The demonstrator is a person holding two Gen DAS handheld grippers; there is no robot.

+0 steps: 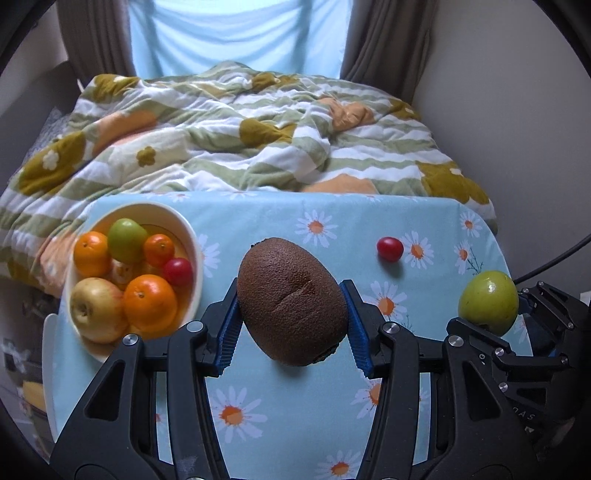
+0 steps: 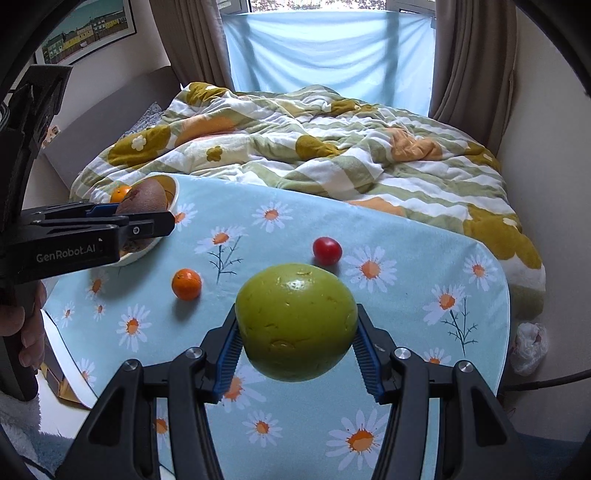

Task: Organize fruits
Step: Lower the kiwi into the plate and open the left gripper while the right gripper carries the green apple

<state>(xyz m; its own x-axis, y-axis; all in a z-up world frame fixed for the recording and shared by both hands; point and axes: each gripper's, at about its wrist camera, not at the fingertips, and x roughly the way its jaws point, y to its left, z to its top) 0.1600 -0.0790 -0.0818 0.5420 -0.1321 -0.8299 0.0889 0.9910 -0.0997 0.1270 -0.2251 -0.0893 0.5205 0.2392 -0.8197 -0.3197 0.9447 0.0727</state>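
Bowl (image 2: 173,195) mostly hidden behind left gripper (image 2: 147,218) w/ kiwi (image 2: 146,197).

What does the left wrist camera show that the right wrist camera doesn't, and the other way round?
Only the left wrist view shows inside the white bowl: oranges, a green fruit, a yellowish apple and a small red fruit.

Only the right wrist view shows the loose orange on the tablecloth, a framed picture on the wall and a white bag on the floor.

Both show the kiwi in the left gripper, the green apple in the right gripper, the red tomato and the quilt.
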